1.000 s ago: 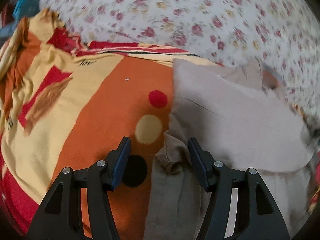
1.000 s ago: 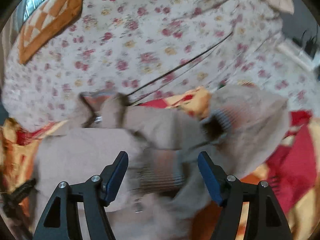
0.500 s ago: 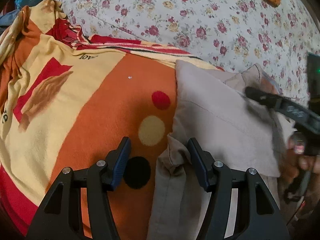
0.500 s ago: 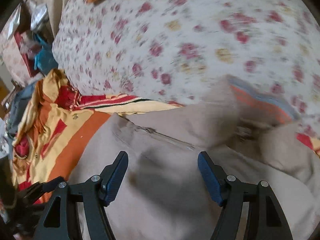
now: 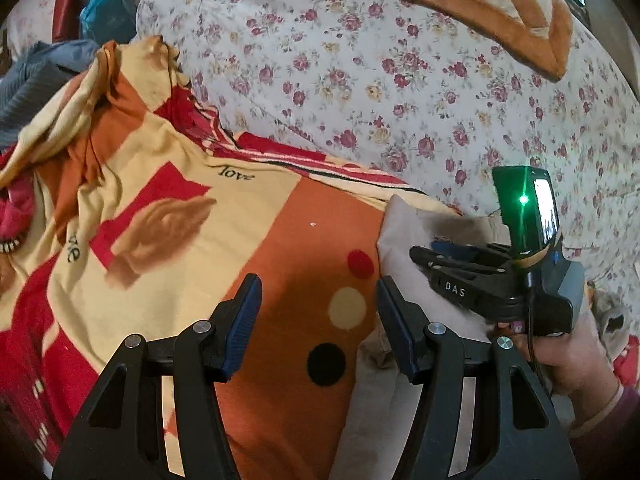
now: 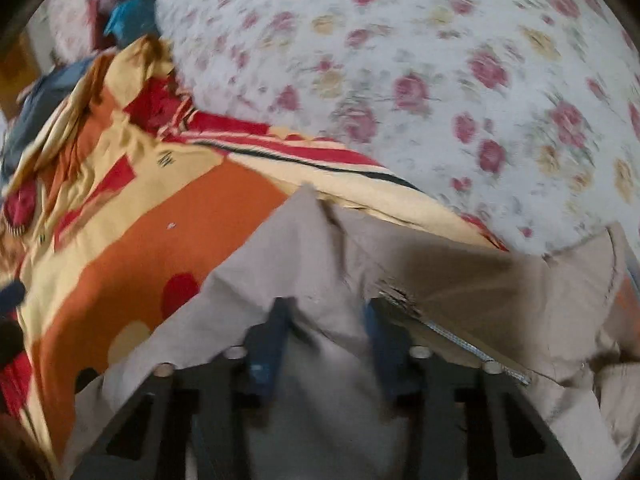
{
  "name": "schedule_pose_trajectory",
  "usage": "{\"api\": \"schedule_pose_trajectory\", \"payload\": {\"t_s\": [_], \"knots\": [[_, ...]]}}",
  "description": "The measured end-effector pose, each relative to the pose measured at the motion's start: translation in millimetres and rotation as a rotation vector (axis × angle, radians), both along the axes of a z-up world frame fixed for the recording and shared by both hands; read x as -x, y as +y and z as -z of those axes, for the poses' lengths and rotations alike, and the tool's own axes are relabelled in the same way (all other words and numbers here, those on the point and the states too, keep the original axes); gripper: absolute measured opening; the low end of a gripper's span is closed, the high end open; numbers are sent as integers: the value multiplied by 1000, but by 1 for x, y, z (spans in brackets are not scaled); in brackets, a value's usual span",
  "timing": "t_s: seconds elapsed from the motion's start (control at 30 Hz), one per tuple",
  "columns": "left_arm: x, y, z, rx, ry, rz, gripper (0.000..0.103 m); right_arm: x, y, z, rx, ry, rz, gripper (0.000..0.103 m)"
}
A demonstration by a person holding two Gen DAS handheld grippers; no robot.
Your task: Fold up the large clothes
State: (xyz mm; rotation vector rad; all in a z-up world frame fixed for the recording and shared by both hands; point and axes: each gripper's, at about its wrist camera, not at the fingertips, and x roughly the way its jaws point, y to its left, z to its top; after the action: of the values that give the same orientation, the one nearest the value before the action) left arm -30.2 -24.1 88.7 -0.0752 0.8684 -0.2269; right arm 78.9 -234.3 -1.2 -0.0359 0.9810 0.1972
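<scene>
A beige zip jacket (image 6: 460,280) lies partly folded on an orange, yellow and red blanket (image 5: 304,236). In the left wrist view its edge (image 5: 396,224) shows at the right. My left gripper (image 5: 318,312) is open and empty, low over the blanket just left of the jacket. My right gripper (image 6: 326,320) is over the jacket's upper left part, jaws narrowed with a fold of beige cloth between them; the view is blurred. It also shows in the left wrist view (image 5: 432,250), low on the jacket.
A floral quilt (image 5: 400,80) is heaped behind the blanket, with an orange checkered cushion (image 5: 480,4) on top. Blue and grey clothes (image 5: 48,72) lie at the far left.
My right gripper has moved left and down onto the jacket's upper left part and its jaws have narrowed. My left gripper has drawn slightly left, off the jacket's edge.
</scene>
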Motion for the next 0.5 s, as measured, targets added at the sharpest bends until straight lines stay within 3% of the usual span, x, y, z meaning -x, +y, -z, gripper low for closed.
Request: {"api": "schedule_pose_trajectory", "payload": {"t_s": [0.07,0.17,0.37,0.5], "knots": [[-1,2,-1,4,12,4,60,1,7,-3,16,-11,-28,7],[-2,8,-2,11,16,-7,60,-2,13,-10,0,-28,-21,0],[-9,23,-5,-5,2,-57,60,-14,39,-16,-25,-39,-58,0],[-11,29,-4,12,24,-62,60,-9,40,-31,-32,-100,-57,3]]}}
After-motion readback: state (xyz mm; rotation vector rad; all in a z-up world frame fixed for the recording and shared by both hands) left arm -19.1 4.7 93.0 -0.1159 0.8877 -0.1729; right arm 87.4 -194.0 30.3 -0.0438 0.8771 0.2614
